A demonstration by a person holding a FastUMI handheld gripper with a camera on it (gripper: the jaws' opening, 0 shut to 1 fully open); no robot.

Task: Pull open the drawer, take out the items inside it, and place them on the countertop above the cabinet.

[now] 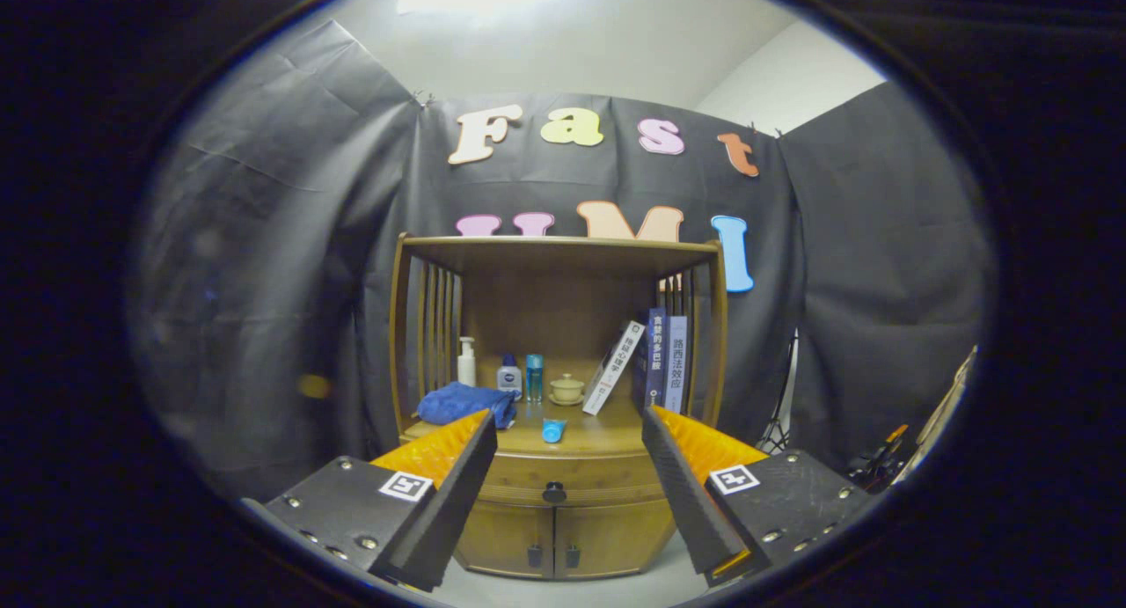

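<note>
Facing you, drawer (554, 478) shut beyond your spread, empty gripper (569, 445); blue cloth (466, 404) left, books (655, 362) right on countertop (598, 436).

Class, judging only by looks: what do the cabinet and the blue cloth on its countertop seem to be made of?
Cabinet: probably wood, brown with a smooth satin sheen and faint grain. Blue cloth: soft fabric, likely towelling; it lies crumpled in matte folds. The gripper is open, short of the drawer knob.
</note>
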